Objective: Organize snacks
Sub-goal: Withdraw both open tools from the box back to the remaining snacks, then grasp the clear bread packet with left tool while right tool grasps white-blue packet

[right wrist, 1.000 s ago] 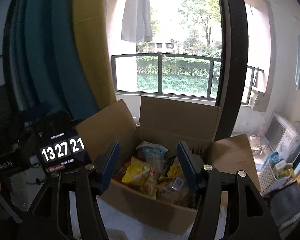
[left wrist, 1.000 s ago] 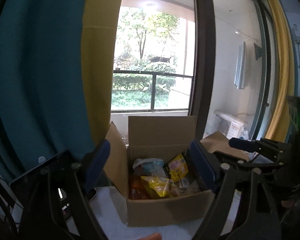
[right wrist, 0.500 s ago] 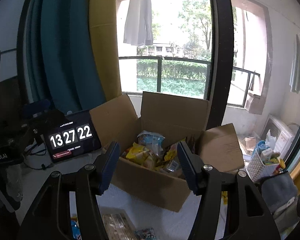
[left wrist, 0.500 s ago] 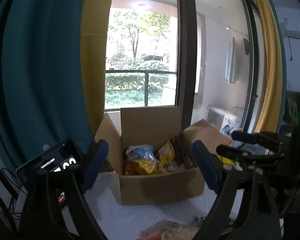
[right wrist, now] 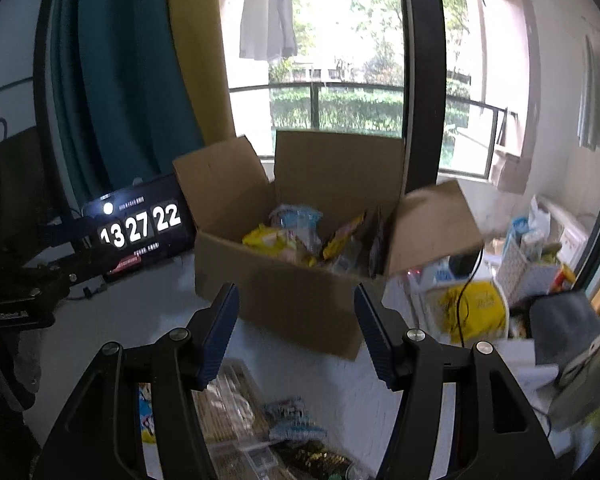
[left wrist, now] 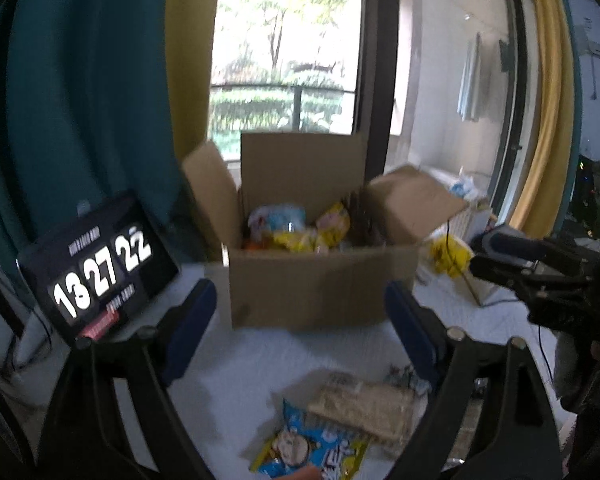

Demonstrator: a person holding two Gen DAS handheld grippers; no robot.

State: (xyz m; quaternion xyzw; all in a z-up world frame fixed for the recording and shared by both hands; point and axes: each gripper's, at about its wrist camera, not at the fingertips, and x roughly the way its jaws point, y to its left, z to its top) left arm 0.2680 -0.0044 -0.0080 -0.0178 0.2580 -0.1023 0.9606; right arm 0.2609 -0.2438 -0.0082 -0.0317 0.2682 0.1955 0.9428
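An open cardboard box (left wrist: pixel 320 284) (right wrist: pixel 300 300) with several snack bags inside stands on a white table. My left gripper (left wrist: pixel 300 316) is open and empty, a short way in front of the box. Below it lie a blue and yellow snack bag (left wrist: pixel 316 448) and a clear pack of pale crackers (left wrist: pixel 364 400). My right gripper (right wrist: pixel 296 320) is open with nothing between its blue pads, also short of the box. Under it lie a clear cracker pack (right wrist: pixel 228 408) and a small patterned packet (right wrist: pixel 292 420). The right gripper also shows at the right edge of the left wrist view (left wrist: pixel 532 264).
A tablet with a clock face (left wrist: pixel 96 272) (right wrist: pixel 140 228) leans left of the box. Teal and yellow curtains hang behind. A white basket (right wrist: pixel 524 268) and a yellow bag (right wrist: pixel 472 308) crowd the right side. The other gripper's black body (right wrist: pixel 24 296) sits far left.
Both grippers have pulled back from the box and sunk lower. The box looks smaller and the loose snacks on the white table in front have come into view.
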